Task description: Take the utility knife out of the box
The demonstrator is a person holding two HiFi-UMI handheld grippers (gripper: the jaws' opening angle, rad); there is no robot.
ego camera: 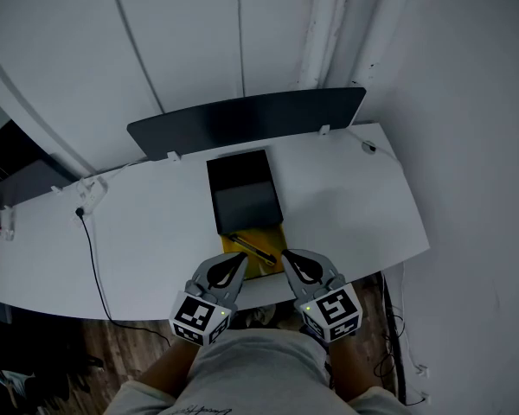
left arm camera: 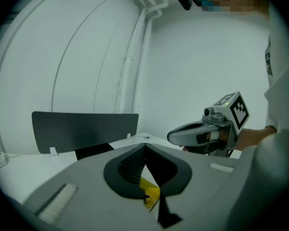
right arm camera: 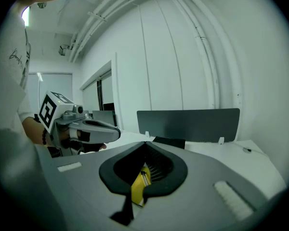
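- Slim yellow-and-dark utility knife [ego camera: 253, 249] lying slantwise in the yellow near half [ego camera: 261, 271] of the opened box, not yet lifted out; glimpsed too as a yellow body with a ribbed slider through the window of the right tongs [right arm camera: 145, 146].
- Likely light and stiff, with a smooth casing apt to slip under the pads; blade end too small to judge, so best treated as sharp; best pinched across the narrow body near its middle, so as not to tip or swing.
- Black rectangular far half of the box [ego camera: 242, 193] lying open just behind the yellow part, toward the back of the desk.
- Left tongs [ego camera: 240, 260] pressed together at the tips, nothing pinched, poised at the near left corner of the yellow half.
- Right tongs likewise pressed together and empty, just beside the yellow half's right edge; to be spread before any grasp.
- White curved desk [ego camera: 156, 232] beneath all; long dark grey panel [ego camera: 242, 115] upright along its far edge; thin black cable [ego camera: 91, 249] trailing over the left part.
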